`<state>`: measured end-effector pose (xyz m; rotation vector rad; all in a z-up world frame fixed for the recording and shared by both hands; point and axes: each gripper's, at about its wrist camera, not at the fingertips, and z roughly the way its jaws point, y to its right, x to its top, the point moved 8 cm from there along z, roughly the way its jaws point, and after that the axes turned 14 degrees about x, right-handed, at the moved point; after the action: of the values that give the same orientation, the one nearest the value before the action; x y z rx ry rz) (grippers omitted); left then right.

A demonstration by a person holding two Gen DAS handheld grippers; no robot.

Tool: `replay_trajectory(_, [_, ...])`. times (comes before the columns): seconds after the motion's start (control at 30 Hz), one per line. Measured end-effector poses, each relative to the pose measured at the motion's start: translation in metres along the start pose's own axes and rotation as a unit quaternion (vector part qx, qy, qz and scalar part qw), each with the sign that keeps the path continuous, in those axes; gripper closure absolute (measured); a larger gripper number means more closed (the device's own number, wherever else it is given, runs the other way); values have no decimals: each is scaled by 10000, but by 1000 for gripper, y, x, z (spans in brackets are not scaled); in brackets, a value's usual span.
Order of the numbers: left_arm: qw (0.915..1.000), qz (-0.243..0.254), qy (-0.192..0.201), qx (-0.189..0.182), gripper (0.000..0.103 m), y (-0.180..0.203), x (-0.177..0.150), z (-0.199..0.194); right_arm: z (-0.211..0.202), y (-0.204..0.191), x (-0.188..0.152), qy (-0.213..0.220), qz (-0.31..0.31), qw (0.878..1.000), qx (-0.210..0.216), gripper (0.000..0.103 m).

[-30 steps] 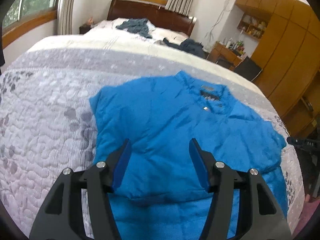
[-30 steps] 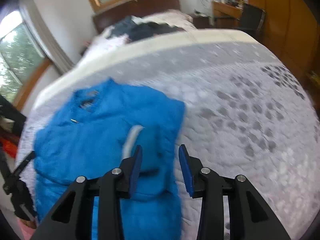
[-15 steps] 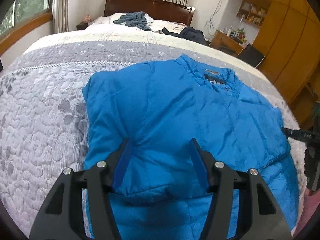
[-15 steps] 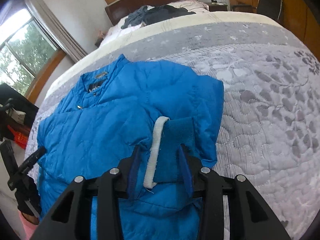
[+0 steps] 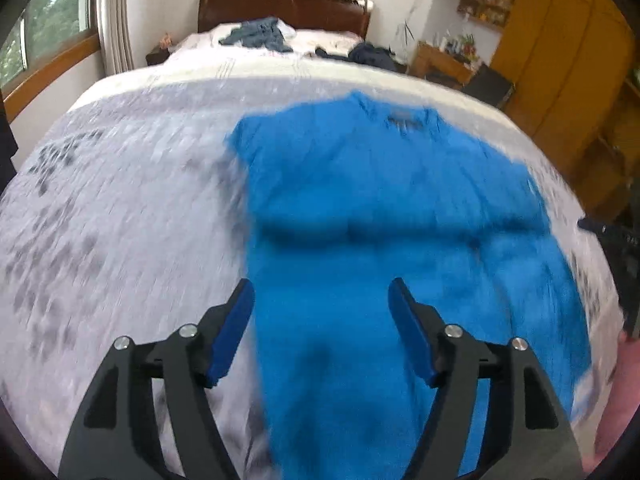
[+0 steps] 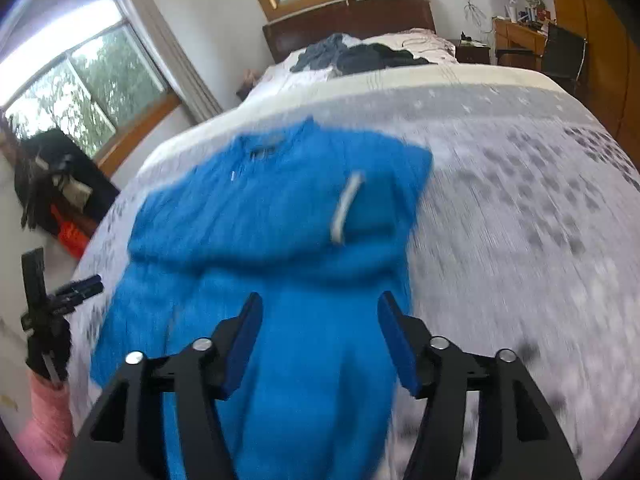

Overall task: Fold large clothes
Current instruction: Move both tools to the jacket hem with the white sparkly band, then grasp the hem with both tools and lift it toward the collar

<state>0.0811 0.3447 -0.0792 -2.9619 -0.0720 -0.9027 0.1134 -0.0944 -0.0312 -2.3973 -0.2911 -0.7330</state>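
Observation:
A bright blue padded jacket (image 5: 372,208) lies flat on the bed, collar toward the headboard, both sleeves folded across its body. My left gripper (image 5: 320,304) hovers open over its lower left part, nothing between the fingers. In the right wrist view the same jacket (image 6: 280,216) shows a folded sleeve with a white-edged cuff (image 6: 346,208) on top. My right gripper (image 6: 320,320) stands open above the jacket's lower part, holding nothing. Both views are motion-blurred.
The grey and white floral quilt (image 5: 100,220) covers the bed. Dark clothes (image 6: 352,56) lie near the wooden headboard (image 5: 280,8). A desk and black chair (image 6: 560,56) stand at the right, wooden wardrobes (image 5: 560,60) beyond. The other gripper (image 6: 56,304), with a pink sleeve, shows at the left edge.
Both grippers have pulled back toward the jacket's hem, so the jacket looks farther off. The right gripper, narrow around the cuff before, has opened wide and left the sleeve lying folded.

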Motion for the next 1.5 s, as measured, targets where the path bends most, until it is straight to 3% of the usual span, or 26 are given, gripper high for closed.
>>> replay_trajectory(0.17, [9983,-269,-469,-216,30,-18,-83,-25,-34,-8,-71,-81,48,9998,156,34])
replay_trajectory(0.3, [9933,-692,-684,-627,30,-21,-123,-34,-43,-11,-127,-225,166,9995,176,32])
replay_trajectory(0.47, [9845,-934,-798,-1251,30,-6,-150,-41,-49,-17,-176,-245,423,9980,405,32])
replay_trajectory(0.63, [9864,-871,-740,-1185,30,4,-162,-41,-42,-26,-200,-466,445,9965,541,32])
replay_trajectory(0.83, [9863,-773,-719,-1270,31,20,-162,-39,-27,-38,-208,-636,272,9957,611,35])
replay_trajectory(0.93, [9856,-792,-700,-1318,34,25,-163,-38,-22,-40,-207,-655,278,9952,670,48])
replay_trajectory(1.1, [9822,-981,-764,-1406,69,30,-165,-38,-24,-43,-197,-533,319,9946,829,78])
replay_trajectory(1.2, [9800,-1099,-719,-1493,83,27,-162,-41,-31,-45,-189,-403,332,9937,991,86])
replay_trajectory(1.3, [9758,-1204,-508,-1755,89,23,-151,-54,-40,-50,-179,-256,305,9926,1147,89])
replay_trajectory(1.5, [9667,-1274,136,-2217,91,22,-107,-89,-71,-69,-135,249,86,9886,1483,91])
